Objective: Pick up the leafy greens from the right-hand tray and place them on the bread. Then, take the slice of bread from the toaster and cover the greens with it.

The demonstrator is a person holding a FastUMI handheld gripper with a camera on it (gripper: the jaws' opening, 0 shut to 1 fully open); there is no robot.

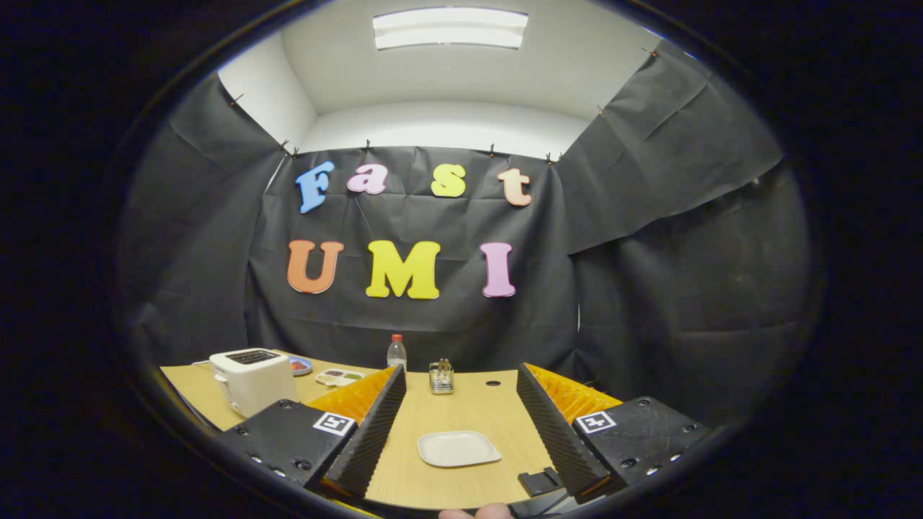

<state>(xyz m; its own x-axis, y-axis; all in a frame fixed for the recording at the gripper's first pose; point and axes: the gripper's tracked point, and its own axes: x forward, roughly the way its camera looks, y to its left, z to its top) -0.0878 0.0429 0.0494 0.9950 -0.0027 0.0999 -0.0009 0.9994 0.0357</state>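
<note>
Gripper (458, 432) held above the near end of the desk (476, 404), looking along the desktop toward the far wall of black cloth. Jaws stand wide apart, nothing between the pads; bare wood and one plate show in the gap.

White plate (458, 448), squarish with rounded corners, lies flat on the desk between the two fingers, toward the near end. Its top looks bare; no bread can be made out on it.

White toaster (252, 378) stands on the left side of the desk, beyond the left finger and well apart from the plate. Slots on top appear dark; whether a slice sits inside cannot be told from here.

Just past the toaster, farther back, a small blue dish (300, 365) with something red in it. To its right, a pale divided tray (339, 376) holding small bits of food, too small to identify; some look greenish, but leafy greens cannot be confirmed.

At the far edge of the desk, roughly centre: a clear plastic bottle (396, 353) with a red cap, upright. Right of it, a small wire rack (440, 377), upright, contents unclear. Farther right, a dark round hole (493, 383) in the desktop.

A small black block (539, 481) sits near the base of the right finger at the near edge. A fingertip (476, 512) of the person shows at the very near edge, below the plate.

Ceiling light panel (450, 27) overhead, lit.
</note>
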